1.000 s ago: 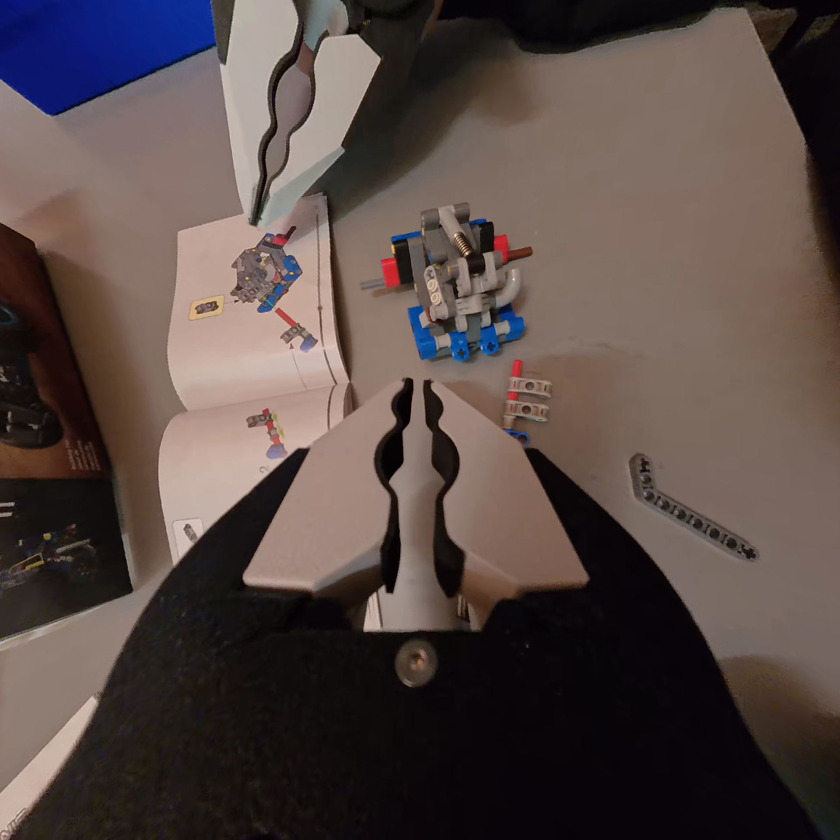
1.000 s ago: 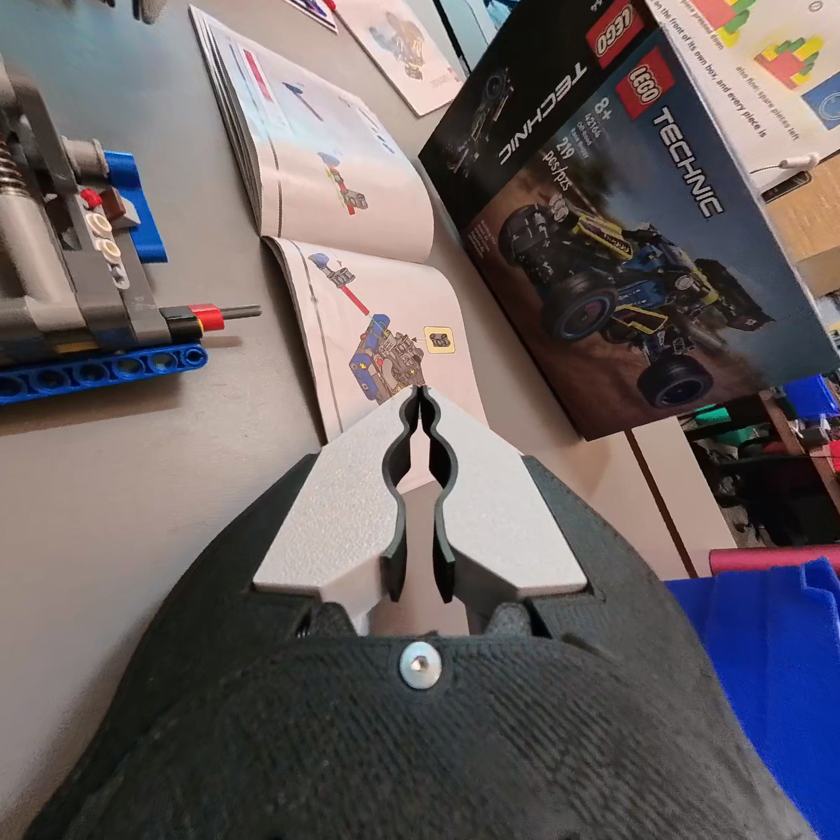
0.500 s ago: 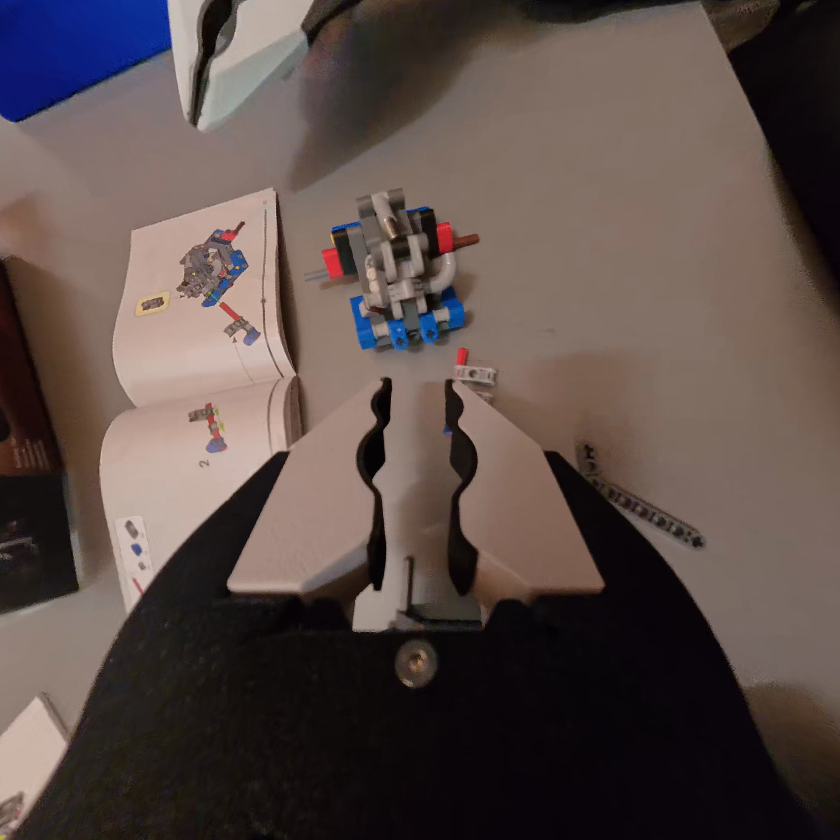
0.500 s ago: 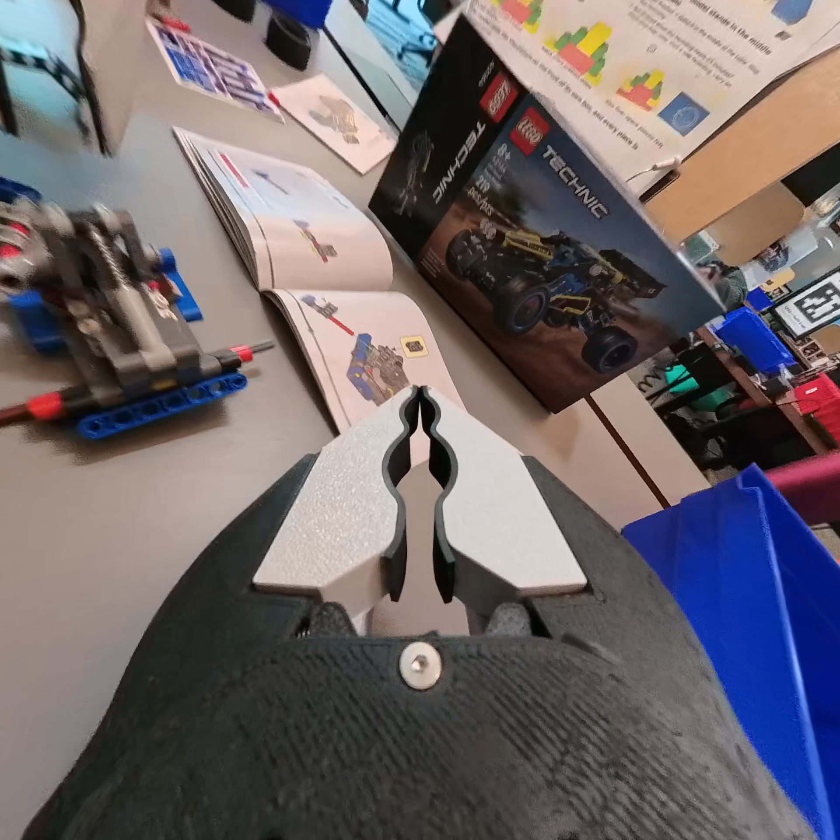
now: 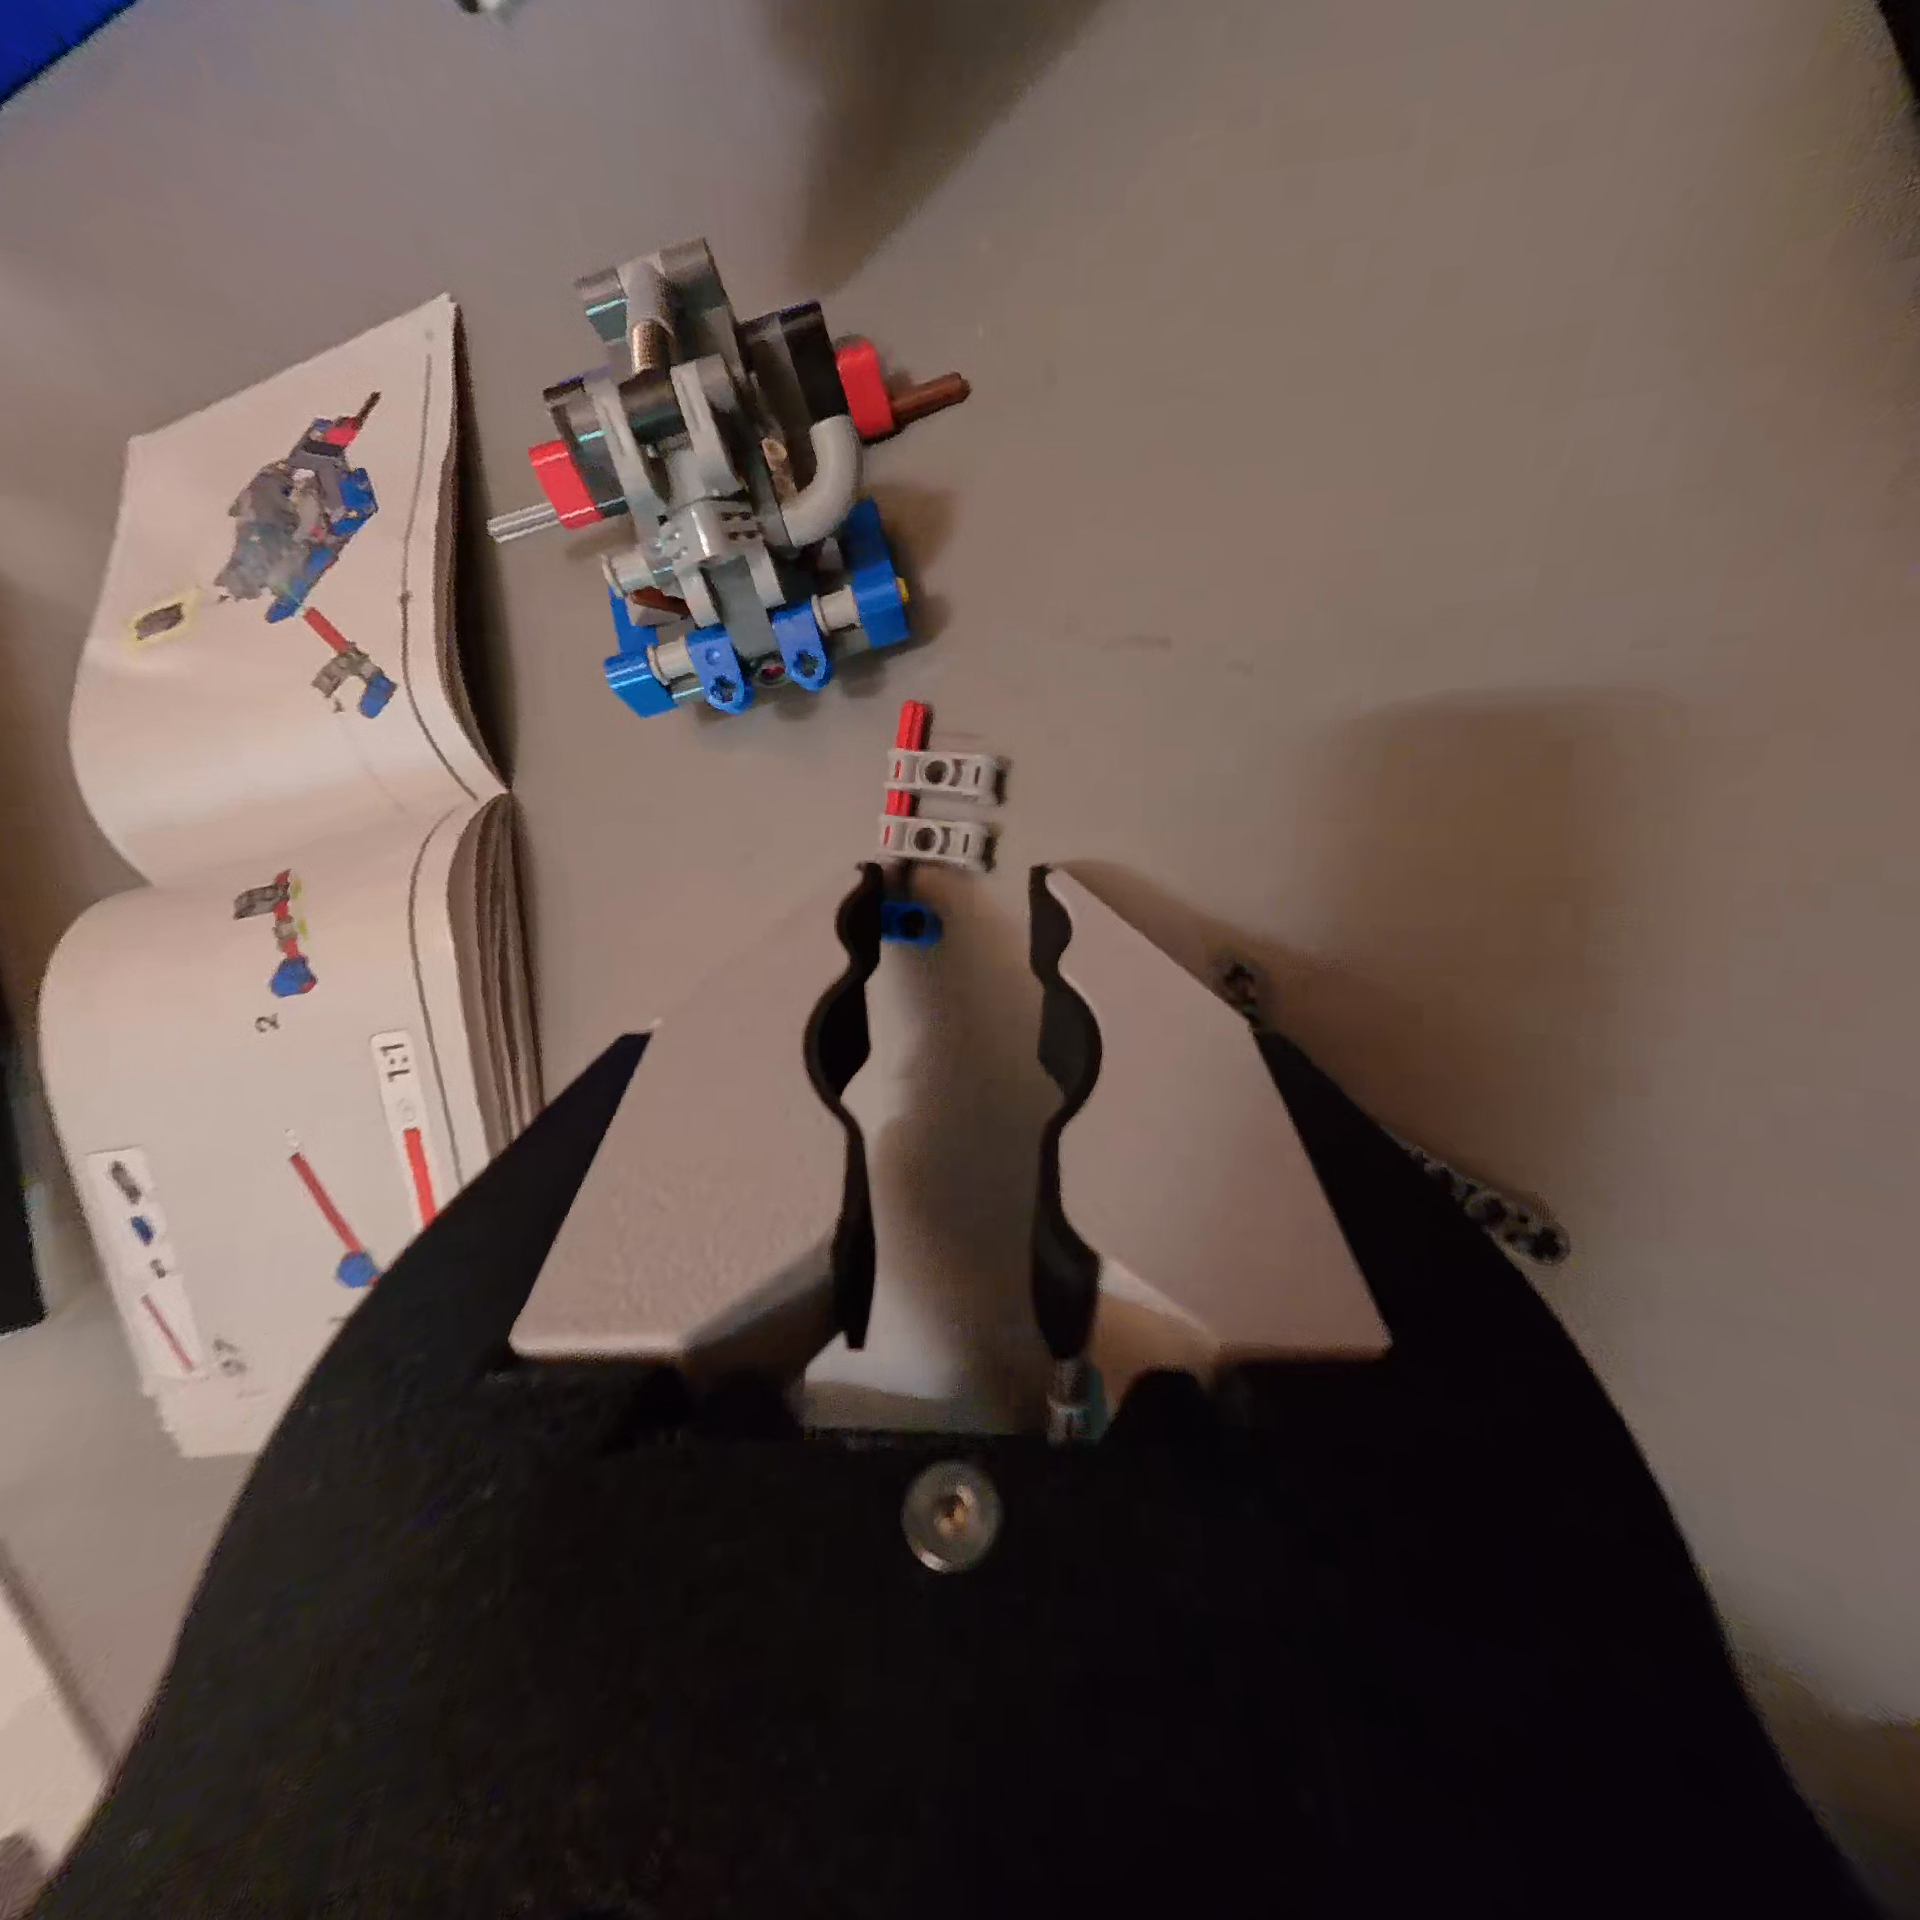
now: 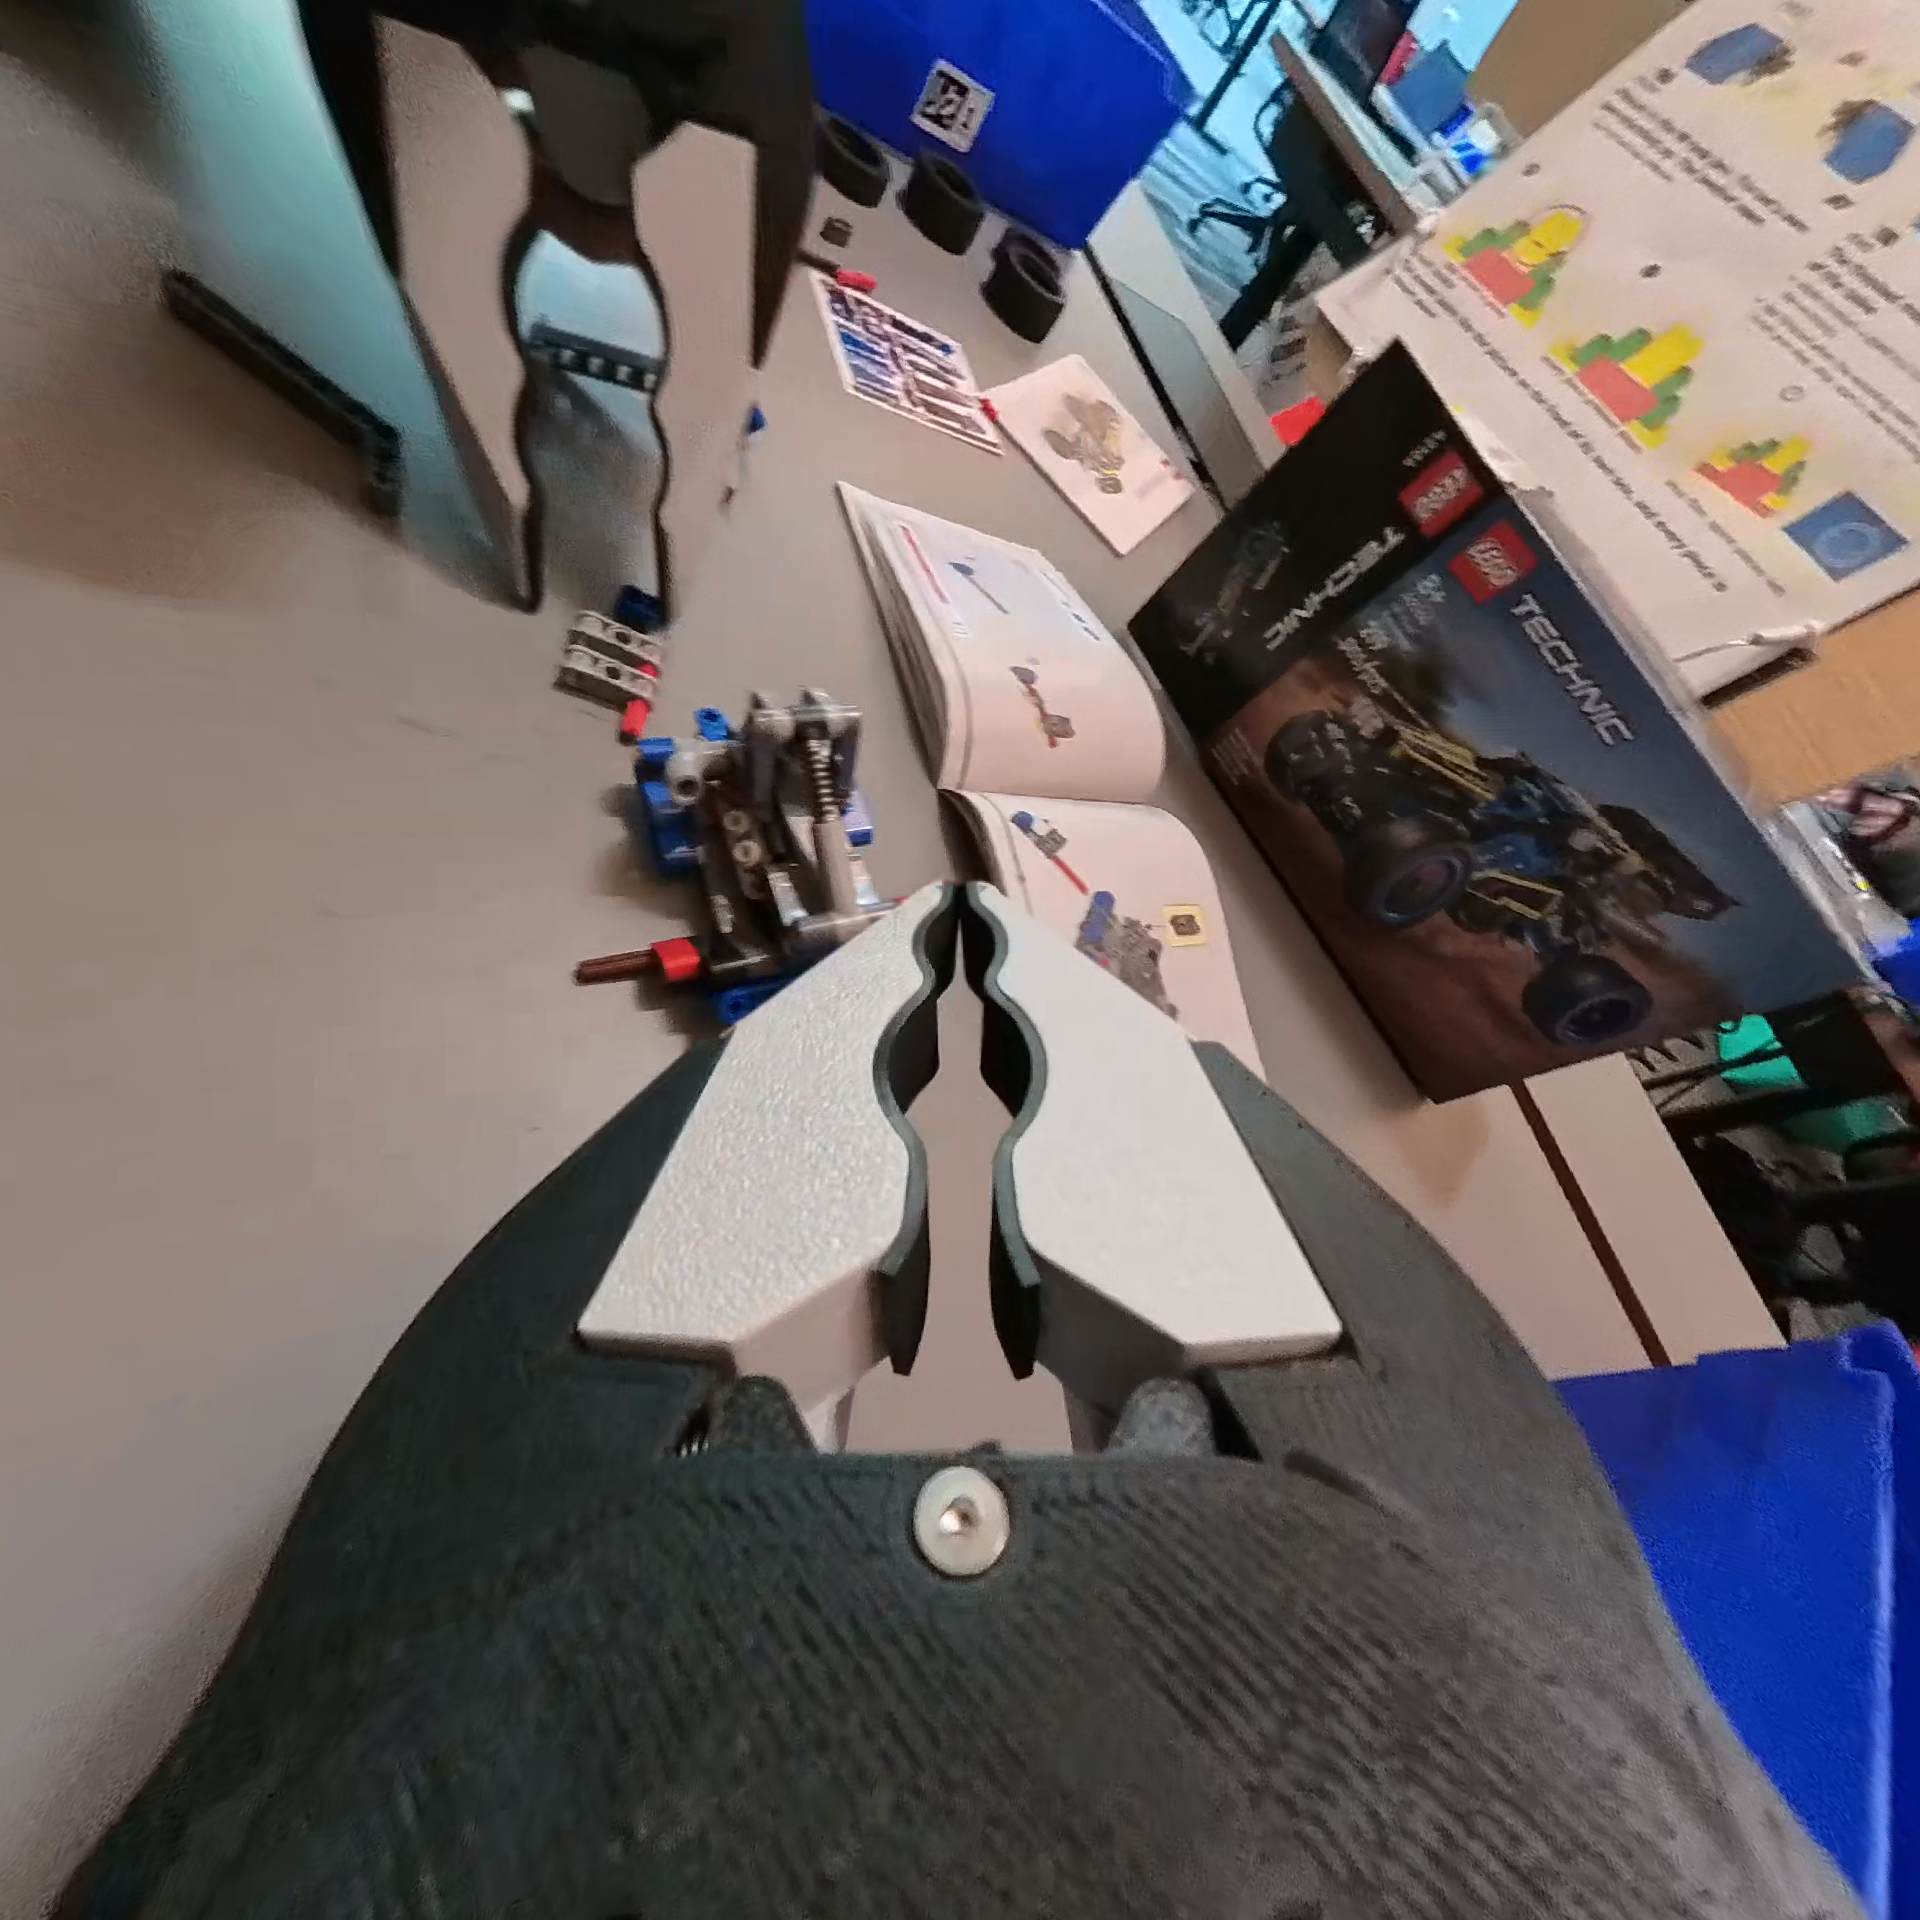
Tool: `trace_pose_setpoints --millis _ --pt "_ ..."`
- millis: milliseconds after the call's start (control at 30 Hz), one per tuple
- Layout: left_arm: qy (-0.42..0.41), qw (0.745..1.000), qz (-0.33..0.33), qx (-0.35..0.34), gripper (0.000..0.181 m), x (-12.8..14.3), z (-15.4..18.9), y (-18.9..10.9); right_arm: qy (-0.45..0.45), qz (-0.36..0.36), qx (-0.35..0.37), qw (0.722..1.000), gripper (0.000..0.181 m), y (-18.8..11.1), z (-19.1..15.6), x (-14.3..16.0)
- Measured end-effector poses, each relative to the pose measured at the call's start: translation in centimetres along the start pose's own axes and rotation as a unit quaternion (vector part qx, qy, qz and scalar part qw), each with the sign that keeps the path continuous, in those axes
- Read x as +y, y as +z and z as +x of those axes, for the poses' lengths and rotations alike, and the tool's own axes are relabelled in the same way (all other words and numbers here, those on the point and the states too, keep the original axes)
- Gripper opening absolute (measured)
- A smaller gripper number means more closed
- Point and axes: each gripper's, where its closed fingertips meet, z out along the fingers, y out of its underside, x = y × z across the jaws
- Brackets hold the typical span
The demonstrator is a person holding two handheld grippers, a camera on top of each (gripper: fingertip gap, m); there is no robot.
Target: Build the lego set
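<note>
The partly built grey, blue and red Lego model (image 5: pixel 727 499) stands on the grey table; it also shows in the right wrist view (image 6: pixel 769 842). A small sub-assembly (image 5: pixel 940 800), a red axle through two light grey connectors with a blue end piece, lies just in front of my left gripper (image 5: pixel 951 878). The left gripper is open and empty, with the blue end piece between its tips. In the right wrist view the left gripper (image 6: pixel 594 597) hovers right over the sub-assembly (image 6: pixel 608 665). My right gripper (image 6: pixel 961 914) is shut and empty, held back from the model.
An open instruction booklet (image 5: pixel 281 727) lies left of the model. A dark bent beam (image 5: pixel 1486 1216) lies right of my left gripper. The set's box (image 6: pixel 1455 779), a sticker sheet (image 6: pixel 904 353), black tyres (image 6: pixel 1023 275) and blue bins (image 6: pixel 1766 1558) are around the table.
My left gripper has opened and come down closer to the small sub-assembly. My right gripper has pulled back and up from the model, and has left the left wrist view.
</note>
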Motion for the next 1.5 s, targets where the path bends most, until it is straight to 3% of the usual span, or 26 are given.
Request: trace_pose_setpoints --millis 133,200,400,500,567,800,867,1033,1200,1333,1400,1500 --pt "-0.039 0.999 0.009 -0.001 0.015 -0.2 -0.5 0.1 -0.018 0.009 -0.031 0.999 0.000 -0.1 -2.1 -1.2" --pt "-0.078 0.997 0.002 0.013 0.000 0.2 -0.3 0.2 -0.032 0.020 -0.038 0.999 0.004 0.1 -3.1 -2.2" --pt "-0.095 0.995 -0.001 0.011 0.000 0.6 -0.3 -0.4 -0.126 -0.017 -0.046 0.991 0.015 2.0 -6.4 -2.8" --pt "-0.044 0.998 -0.006 -0.045 0.024 0.4 -2.1 -1.1 -0.152 -0.034 -0.057 0.986 0.015 2.2 -7.1 -2.3" --pt "-0.026 0.998 -0.020 -0.047 0.039 0.5 -2.9 -0.8 -0.138 -0.020 -0.060 0.988 0.014 1.9 -7.0 -2.7" --pt "-0.082 0.996 -0.003 0.043 0.035 -0.1 -3.7 1.6 -0.126 -0.010 -0.082 0.989 0.014 1.6 -7.8 -2.9" --pt "-0.097 0.993 0.003 0.065 0.017 -0.2 -3.2 1.6 -0.125 -0.016 -0.081 0.989 0.014 1.4 -7.8 -2.7" --pt "-0.154 0.986 -0.001 0.064 0.013 0.6 -2.3 0.5 -0.140 -0.017 -0.050 0.989 0.013 1.4 -7.2 -3.0" --pt "-0.277 0.946 0.089 0.144 0.013 -2.2 -0.4 -2.5 -0.180 -0.016 -0.004 0.984 0.024 3.1 -7.2 -4.3" --pt "-0.307 0.921 0.128 0.202 0.013 -3.9 0.8 -3.6 -0.192 0.005 -0.010 0.981 0.033 4.1 -7.7 -6.0" --pt "-0.308 0.914 0.139 0.223 0.013 -4.4 1.2 -3.7 -0.179 0.018 -0.023 0.983 0.032 4.3 -8.0 -6.8" --pt "-0.305 0.906 0.162 0.244 0.013 -5.3 1.6 -4.0 -0.180 0.013 -0.035 0.983 0.012 4.4 -8.1 -6.7"
